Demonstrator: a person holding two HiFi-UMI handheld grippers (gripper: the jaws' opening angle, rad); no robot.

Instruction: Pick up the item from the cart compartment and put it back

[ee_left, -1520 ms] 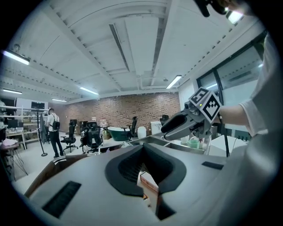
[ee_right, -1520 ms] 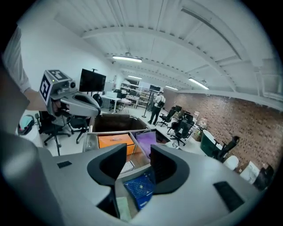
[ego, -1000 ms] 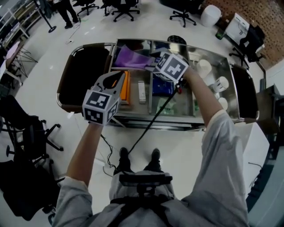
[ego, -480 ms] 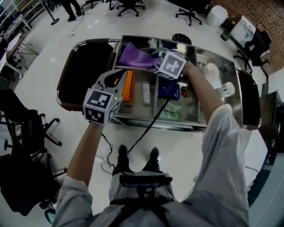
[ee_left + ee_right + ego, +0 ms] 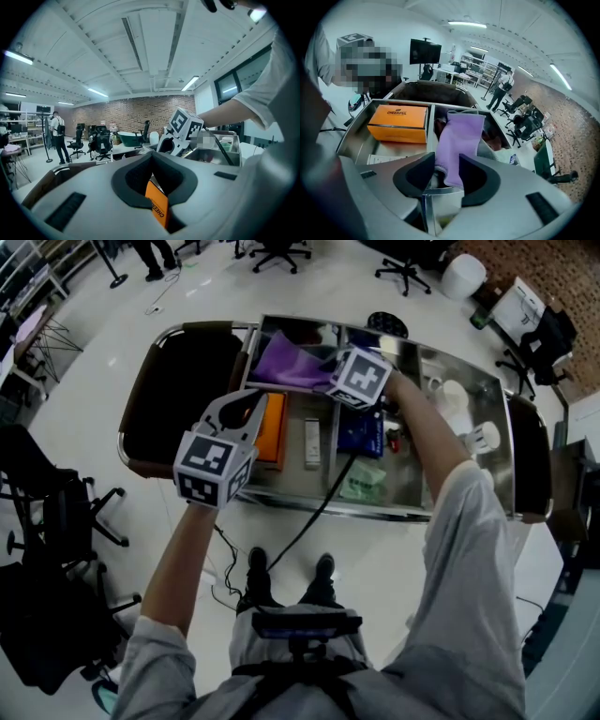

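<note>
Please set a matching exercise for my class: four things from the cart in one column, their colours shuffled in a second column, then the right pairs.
Things:
1. cloth
2. box
3. packet
4. cups

Colours:
A. white
B. purple
C. green
D. orange

Pairs: 1-B, 2-D, 3-C, 4-A

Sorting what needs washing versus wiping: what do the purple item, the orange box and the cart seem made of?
Purple cloth: soft matte fabric; it drapes limply.
Orange box: likely smooth cardboard; crisp edges, printed top.
Cart: shiny metal, probably stainless steel; it reflects.
</note>
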